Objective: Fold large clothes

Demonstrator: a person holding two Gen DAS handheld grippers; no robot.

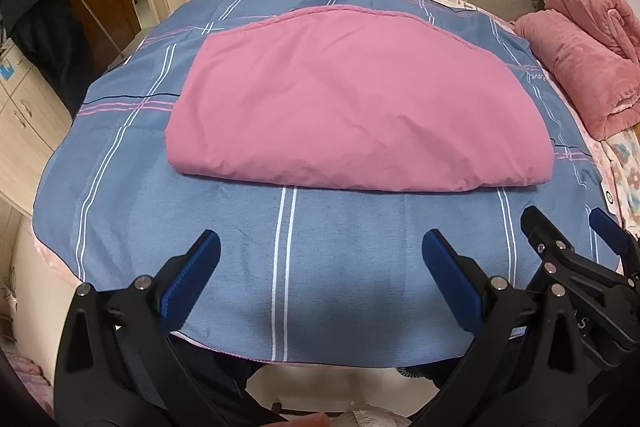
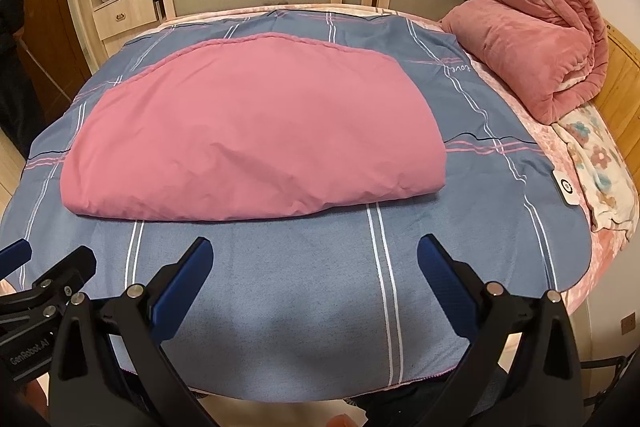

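Both tongs wide open, holding nothing: left tongs (image 1: 320, 267) and right tongs (image 2: 316, 275) hover over the near edge of the bed. Pink cloth (image 1: 352, 107) lies folded mid-bed on the blue plaid sheet (image 1: 280, 267), well ahead of me. For the next fold I'd pinch both near corners together and keep the edges aligned. Layer count and far hem I can't make out.
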